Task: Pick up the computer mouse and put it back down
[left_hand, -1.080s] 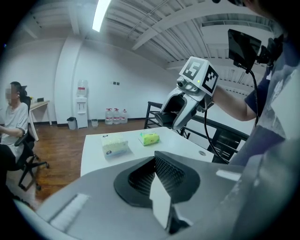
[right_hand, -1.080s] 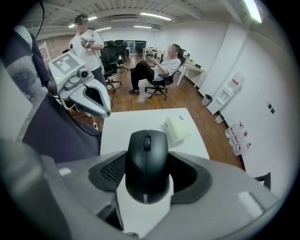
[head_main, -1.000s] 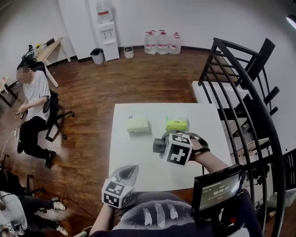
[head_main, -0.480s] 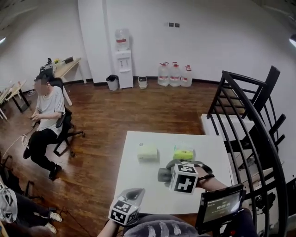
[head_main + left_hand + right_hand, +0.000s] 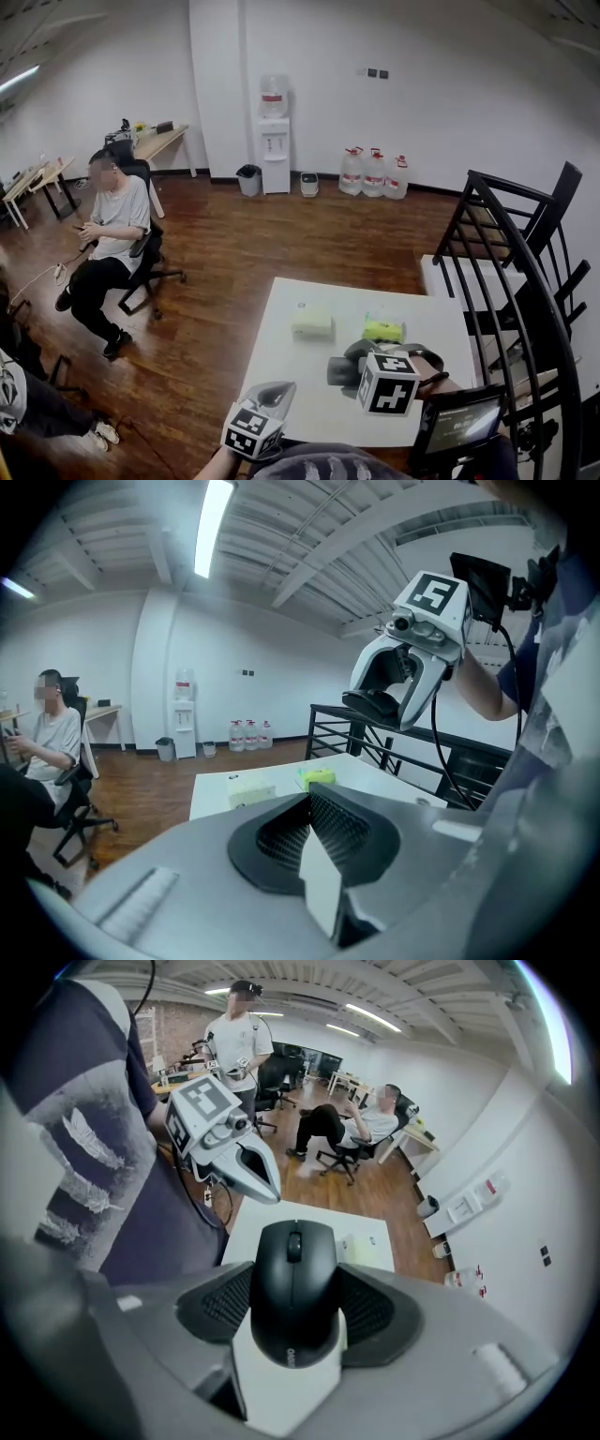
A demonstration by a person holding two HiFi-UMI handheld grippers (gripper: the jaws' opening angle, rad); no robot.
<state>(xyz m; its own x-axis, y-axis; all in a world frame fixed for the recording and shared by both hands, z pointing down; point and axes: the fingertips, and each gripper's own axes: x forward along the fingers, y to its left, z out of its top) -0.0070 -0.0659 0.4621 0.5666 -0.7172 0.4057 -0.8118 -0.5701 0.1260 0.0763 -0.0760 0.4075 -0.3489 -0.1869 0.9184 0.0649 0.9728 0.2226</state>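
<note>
My right gripper (image 5: 295, 1302) has the black mouse (image 5: 292, 1288) clamped between its two fingers (image 5: 220, 1305), about half open, one ribbed pad pressed against each side of it and the scroll wheel pointing away from me. The mouse is held in the air above the white desk (image 5: 300, 375), not resting on it. My left gripper (image 5: 309, 808) hangs near my body at the desk's near edge (low at the left in the head view), its fingers closed together with nothing between them. On the desk, well beyond the mouse, lie a pale flat box (image 5: 312, 324) and, just beside it, a green packet (image 5: 382, 330); the two do not touch. Against the far wall stands a water dispenser (image 5: 273, 141) with a bottle upside down on top, and a small dark bin (image 5: 248, 178) sits beside it on the wooden floor; I cannot tell what is in the bin. Further along the wall stand three large clear water jugs (image 5: 374, 173) with red caps, close together.
</note>
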